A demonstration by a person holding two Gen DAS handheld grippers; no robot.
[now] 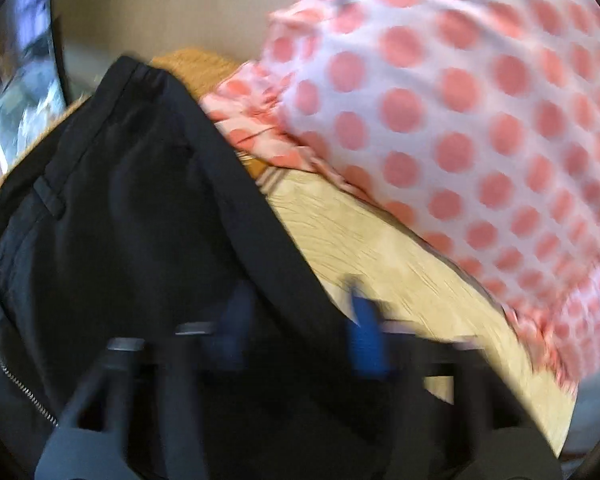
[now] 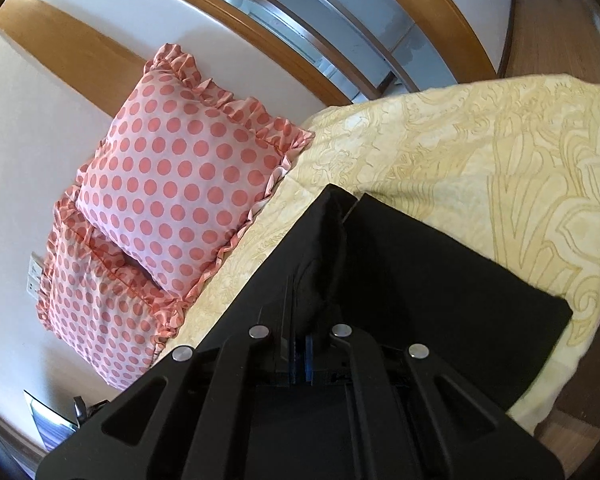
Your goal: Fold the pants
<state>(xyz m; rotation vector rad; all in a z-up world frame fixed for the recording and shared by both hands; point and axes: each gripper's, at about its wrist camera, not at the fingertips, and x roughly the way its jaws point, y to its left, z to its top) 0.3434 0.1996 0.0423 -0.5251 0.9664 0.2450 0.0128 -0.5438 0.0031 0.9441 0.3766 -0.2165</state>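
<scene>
The black pants [image 1: 132, 208] lie on the yellow bedspread [image 1: 380, 256], waistband and belt loop at the upper left, zipper at the lower left. My left gripper [image 1: 300, 320] is blurred; its blue fingertips [image 1: 366, 336] stand apart over the pants' edge, open. In the right wrist view the pants [image 2: 440, 280] lie spread over the patterned yellow bedspread [image 2: 500, 160]. My right gripper [image 2: 303, 354] is shut on a raised fold of the black cloth, which rises in a ridge ahead of the fingers.
Two pink polka-dot pillows [image 2: 180, 184] lie against the white wall at the head of the bed; one fills the upper right of the left wrist view [image 1: 460, 100]. An orange knitted item [image 1: 196, 68] lies beyond the waistband. Wooden floor [image 2: 560, 20] lies beyond the bed.
</scene>
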